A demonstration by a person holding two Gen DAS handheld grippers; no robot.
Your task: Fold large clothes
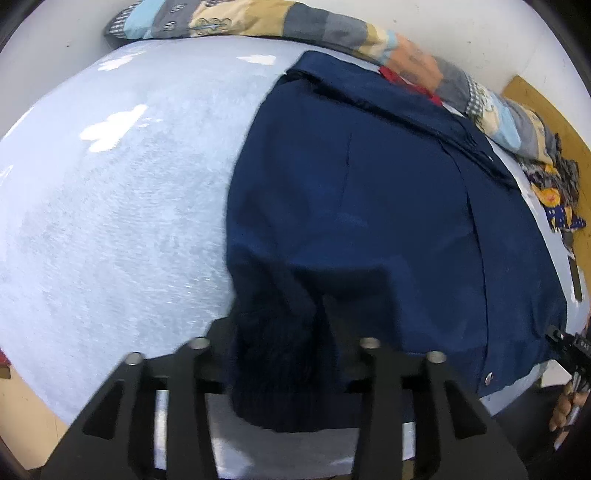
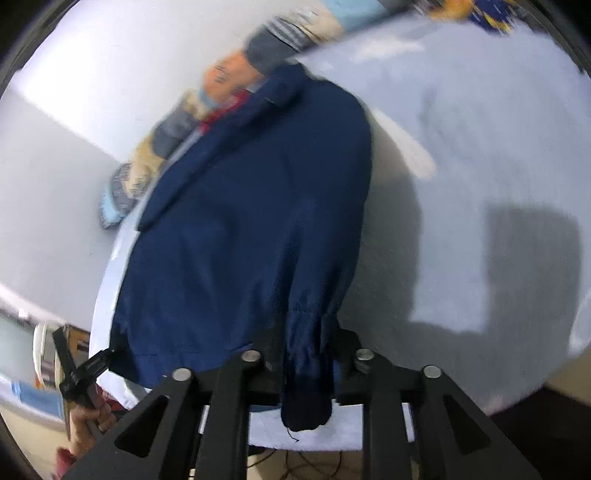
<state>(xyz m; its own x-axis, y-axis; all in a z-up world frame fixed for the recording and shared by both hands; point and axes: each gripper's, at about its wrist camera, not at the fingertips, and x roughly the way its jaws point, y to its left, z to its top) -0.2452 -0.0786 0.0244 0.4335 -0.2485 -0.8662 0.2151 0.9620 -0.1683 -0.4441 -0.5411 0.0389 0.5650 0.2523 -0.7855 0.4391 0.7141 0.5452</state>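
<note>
Both wrists close above, seemingly, garment

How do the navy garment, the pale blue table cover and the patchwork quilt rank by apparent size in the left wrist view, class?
1. and 2. The pale blue table cover and the navy garment fill similar areas; the garment hides part of the cover, so I would not rank them.
3. patchwork quilt, only a strip along the far edge.

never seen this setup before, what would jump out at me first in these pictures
A big navy garment lies spread over the pale blue table, filling the middle of both views. Each hand-held gripper, left and right, has a bunch of its dark cloth between its fingers at the near edge. A patchwork quilt lies along the far side.
</note>
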